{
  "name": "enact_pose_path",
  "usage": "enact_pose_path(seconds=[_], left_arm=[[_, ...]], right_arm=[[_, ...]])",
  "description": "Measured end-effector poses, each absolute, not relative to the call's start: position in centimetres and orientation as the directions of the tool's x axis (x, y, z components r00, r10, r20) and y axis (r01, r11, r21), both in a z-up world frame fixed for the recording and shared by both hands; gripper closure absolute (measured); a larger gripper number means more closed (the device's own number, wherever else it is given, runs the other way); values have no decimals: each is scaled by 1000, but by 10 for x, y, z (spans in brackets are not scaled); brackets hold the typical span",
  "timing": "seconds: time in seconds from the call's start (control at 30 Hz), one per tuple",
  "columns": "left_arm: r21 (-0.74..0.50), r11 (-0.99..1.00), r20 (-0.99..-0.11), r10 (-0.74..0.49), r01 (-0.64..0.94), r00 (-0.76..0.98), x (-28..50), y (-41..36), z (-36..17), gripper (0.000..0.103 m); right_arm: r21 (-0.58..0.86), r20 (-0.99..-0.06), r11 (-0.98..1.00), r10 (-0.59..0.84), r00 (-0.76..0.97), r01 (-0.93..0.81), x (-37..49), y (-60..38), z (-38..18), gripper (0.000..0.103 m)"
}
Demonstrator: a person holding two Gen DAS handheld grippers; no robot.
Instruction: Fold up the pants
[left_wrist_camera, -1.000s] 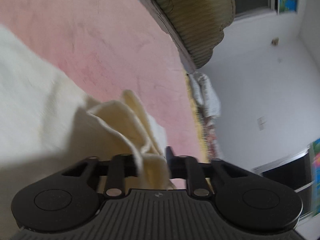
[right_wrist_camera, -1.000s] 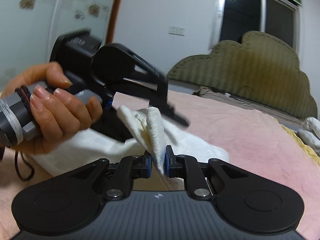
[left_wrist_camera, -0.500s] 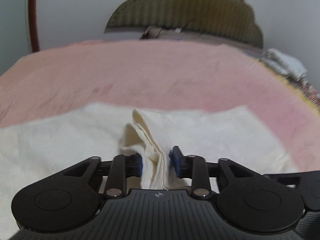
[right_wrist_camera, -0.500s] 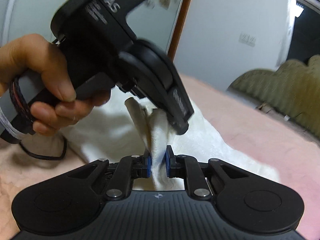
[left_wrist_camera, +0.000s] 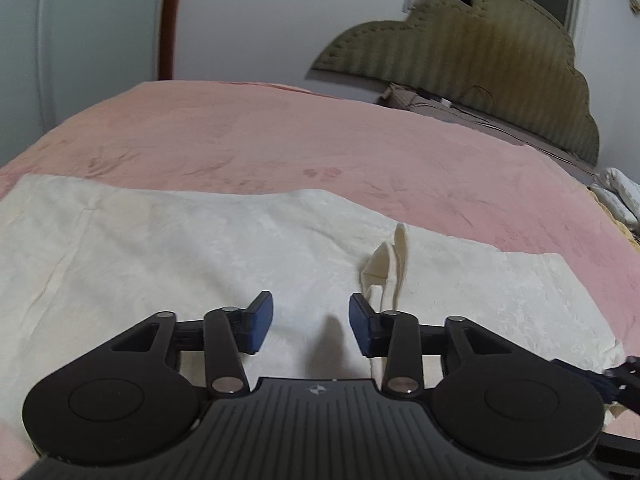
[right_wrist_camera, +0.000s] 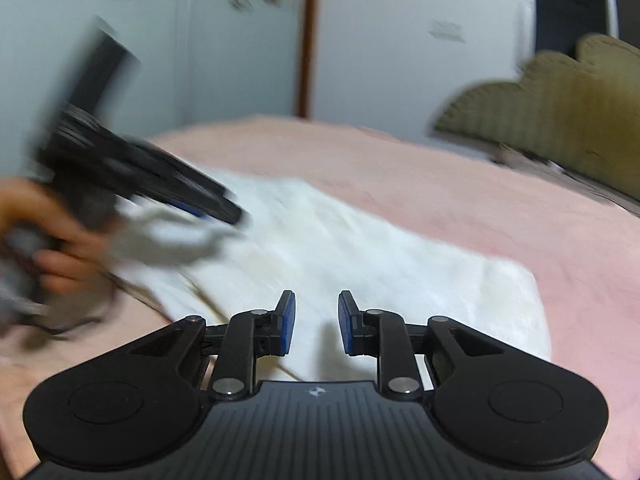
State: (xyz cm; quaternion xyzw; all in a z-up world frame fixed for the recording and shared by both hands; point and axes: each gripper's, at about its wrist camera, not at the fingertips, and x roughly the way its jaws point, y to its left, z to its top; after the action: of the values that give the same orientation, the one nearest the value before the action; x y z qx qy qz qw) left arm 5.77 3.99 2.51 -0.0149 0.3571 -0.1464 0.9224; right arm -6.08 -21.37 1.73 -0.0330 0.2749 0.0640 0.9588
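The cream pants point(left_wrist_camera: 168, 248) lie flat in a folded band across the pink bed point(left_wrist_camera: 280, 136). A small crest of cloth point(left_wrist_camera: 390, 268) stands up just past the right finger of my left gripper point(left_wrist_camera: 310, 322), which is open and empty just above the fabric. In the right wrist view the pants point(right_wrist_camera: 360, 248) lie spread ahead of my right gripper point(right_wrist_camera: 314, 322), which is open and empty. The left gripper point(right_wrist_camera: 216, 208), held in a hand, shows blurred at the left over the cloth.
An olive scalloped headboard point(left_wrist_camera: 480, 56) stands at the far end of the bed. White bedding point(left_wrist_camera: 618, 196) lies at the right edge. A wall with a brown door frame point(left_wrist_camera: 170, 20) is behind. A black cable point(right_wrist_camera: 128, 284) trails by the hand.
Both grippers have opened and let go of the pinched fold of pants. The cloth has dropped flat onto the bed, leaving a small crest. The left gripper has swung left.
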Motion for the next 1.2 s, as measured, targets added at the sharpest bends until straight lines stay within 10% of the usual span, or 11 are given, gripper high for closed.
enact_pose_path(seconds=[0.1, 0.23, 1.2], left_arm=[[-114, 959, -633, -270, 258, 726, 41, 39, 28, 36], [-32, 959, -615, -242, 283, 750, 28, 30, 22, 31], [42, 957, -586, -209, 287, 783, 14, 25, 8, 24]], right_arm=[[24, -540, 998, 65, 839, -61, -42, -211, 7, 75], [-106, -566, 986, -164, 808, 126, -34, -206, -6, 0], [48, -616, 990, -76, 784, 134, -29, -223, -6, 0]])
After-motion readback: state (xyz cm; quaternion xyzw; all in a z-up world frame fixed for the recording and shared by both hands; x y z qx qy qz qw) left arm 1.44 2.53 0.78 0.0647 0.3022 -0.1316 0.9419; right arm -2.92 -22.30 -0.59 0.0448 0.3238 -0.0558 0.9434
